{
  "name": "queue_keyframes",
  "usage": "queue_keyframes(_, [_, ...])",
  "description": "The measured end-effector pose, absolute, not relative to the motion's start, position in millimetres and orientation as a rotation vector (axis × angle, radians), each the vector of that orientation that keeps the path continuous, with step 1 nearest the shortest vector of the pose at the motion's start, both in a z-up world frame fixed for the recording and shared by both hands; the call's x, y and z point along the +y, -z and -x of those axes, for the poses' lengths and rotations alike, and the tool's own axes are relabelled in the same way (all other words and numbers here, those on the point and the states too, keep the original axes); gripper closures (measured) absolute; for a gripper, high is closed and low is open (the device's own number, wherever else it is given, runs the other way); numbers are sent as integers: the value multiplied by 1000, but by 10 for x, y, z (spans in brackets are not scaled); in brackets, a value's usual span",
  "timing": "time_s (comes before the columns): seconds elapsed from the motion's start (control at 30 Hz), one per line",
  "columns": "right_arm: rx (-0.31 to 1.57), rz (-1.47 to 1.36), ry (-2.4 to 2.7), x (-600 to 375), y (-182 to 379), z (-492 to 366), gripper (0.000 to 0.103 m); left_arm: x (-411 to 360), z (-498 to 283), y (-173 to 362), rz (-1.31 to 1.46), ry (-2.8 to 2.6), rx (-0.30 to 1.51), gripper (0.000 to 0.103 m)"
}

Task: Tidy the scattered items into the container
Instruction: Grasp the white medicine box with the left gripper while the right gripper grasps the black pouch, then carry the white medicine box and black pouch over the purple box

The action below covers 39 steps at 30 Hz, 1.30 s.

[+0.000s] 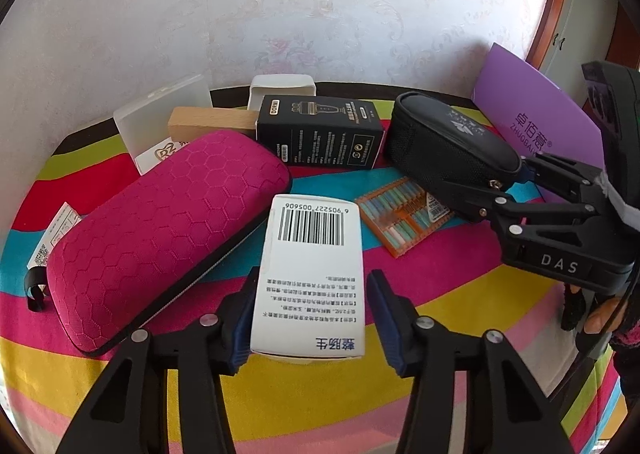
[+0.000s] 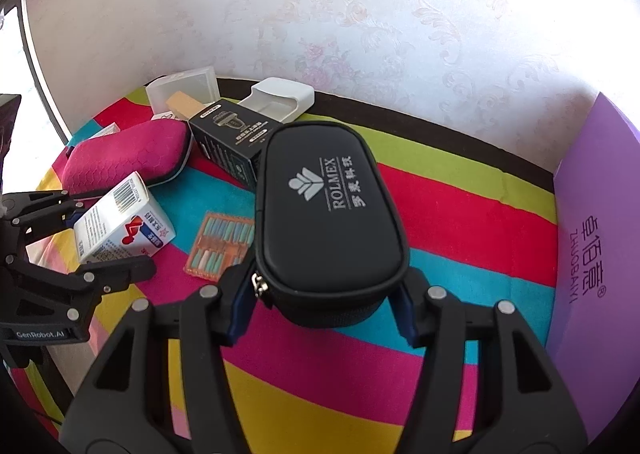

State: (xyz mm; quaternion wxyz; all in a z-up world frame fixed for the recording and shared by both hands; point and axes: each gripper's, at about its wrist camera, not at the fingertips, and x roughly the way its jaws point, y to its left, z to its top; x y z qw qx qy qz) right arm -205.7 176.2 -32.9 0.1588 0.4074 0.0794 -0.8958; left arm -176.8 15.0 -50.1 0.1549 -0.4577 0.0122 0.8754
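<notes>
My left gripper (image 1: 312,308) is shut on a white barcode box (image 1: 310,254), held just above the striped cloth; the box also shows in the right wrist view (image 2: 120,224). My right gripper (image 2: 324,308) is shut on a black ROLMEX zip pouch (image 2: 324,214), lifted off the cloth; the pouch also shows in the left wrist view (image 1: 448,150). The purple container (image 2: 592,238) stands at the right edge, and appears in the left wrist view (image 1: 532,114) behind the right gripper.
On the striped cloth (image 1: 420,286) lie a magenta glasses case (image 1: 168,222), a black product box (image 1: 320,132), an orange card of small sticks (image 1: 404,210), a wooden block (image 1: 208,122), a frosted plastic case (image 1: 164,114) and a white open box (image 1: 280,88). A wall stands behind.
</notes>
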Motion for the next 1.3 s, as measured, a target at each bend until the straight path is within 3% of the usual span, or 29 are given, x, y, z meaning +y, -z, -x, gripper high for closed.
queue_keyframes(1.0, [223, -1142, 2589, 1789, 327, 1916, 44, 153, 1695, 492, 1313, -2567, 31, 51])
queue_keyframes(1.3, [269, -1126, 2572, 1780, 289, 1630, 45, 82, 1523, 463, 1321, -2572, 19, 61])
